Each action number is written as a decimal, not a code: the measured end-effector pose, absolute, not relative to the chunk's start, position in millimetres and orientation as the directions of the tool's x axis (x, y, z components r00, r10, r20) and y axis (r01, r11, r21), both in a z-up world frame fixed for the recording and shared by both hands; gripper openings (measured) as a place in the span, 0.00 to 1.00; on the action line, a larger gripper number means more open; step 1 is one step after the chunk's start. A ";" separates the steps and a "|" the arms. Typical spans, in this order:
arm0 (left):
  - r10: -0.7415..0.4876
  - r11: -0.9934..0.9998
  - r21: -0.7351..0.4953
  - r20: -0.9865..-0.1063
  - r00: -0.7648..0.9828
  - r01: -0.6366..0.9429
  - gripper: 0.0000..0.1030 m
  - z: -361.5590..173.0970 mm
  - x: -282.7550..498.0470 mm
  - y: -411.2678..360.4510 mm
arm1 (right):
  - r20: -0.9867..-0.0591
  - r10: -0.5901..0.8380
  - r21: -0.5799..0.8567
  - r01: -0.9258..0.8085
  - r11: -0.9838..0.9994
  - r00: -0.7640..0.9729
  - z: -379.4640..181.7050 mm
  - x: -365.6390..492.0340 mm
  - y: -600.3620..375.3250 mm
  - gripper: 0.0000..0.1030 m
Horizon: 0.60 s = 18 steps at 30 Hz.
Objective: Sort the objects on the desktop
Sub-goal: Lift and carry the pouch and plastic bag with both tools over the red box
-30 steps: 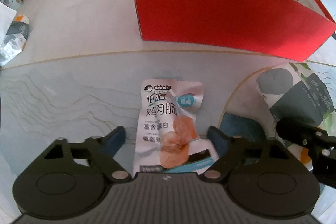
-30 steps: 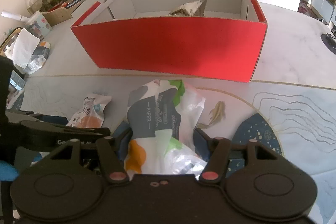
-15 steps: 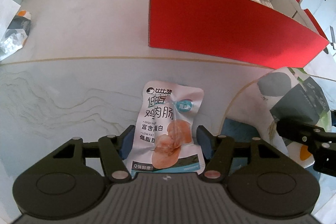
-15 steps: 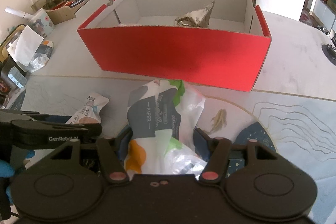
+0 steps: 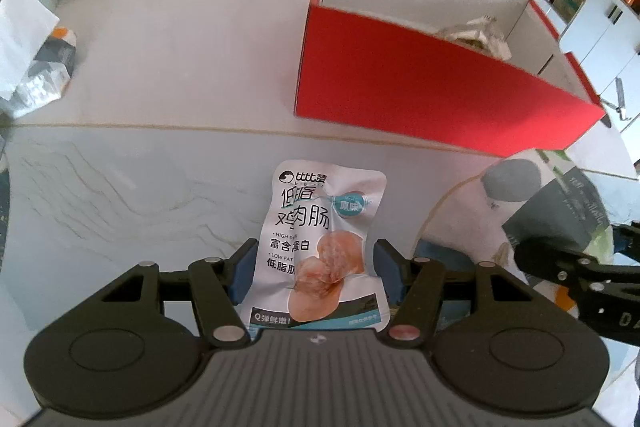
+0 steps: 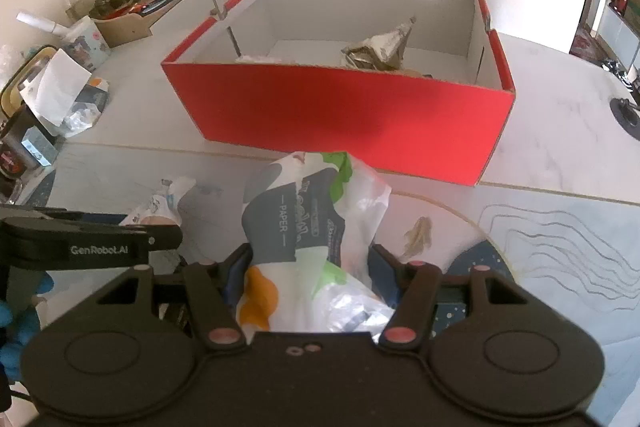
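Left wrist view: left gripper (image 5: 316,275) is pinching a snack pouch (image 5: 320,247), lifting it off the table (image 5: 160,75). Right gripper (image 6: 308,275) is gripping a tissue pack (image 6: 308,227). Both likely need carrying over the red box (image 6: 340,115), then releasing.

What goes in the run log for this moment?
left gripper: shut on snack pouch | right gripper: shut on tissue pack | red box: ahead, open
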<state>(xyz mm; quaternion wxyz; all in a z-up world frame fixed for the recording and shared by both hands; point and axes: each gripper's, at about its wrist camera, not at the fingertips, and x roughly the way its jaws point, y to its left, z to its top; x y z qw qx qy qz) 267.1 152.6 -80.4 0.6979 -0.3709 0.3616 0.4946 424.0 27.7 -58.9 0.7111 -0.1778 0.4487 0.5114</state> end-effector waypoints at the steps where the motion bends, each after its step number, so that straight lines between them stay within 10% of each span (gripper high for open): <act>1: 0.425 0.236 -0.163 -0.869 0.253 -0.958 0.59 -77.9 266.4 152.0 | -0.820 0.568 0.204 -0.888 0.412 0.075 -57.4 422.9 28.0 0.60; 18: 0.475 0.282 -0.217 -0.815 0.333 -0.934 0.60 -30.0 259.9 136.9 | -0.791 0.604 0.192 -0.898 0.396 0.097 -22.2 411.8 21.0 0.60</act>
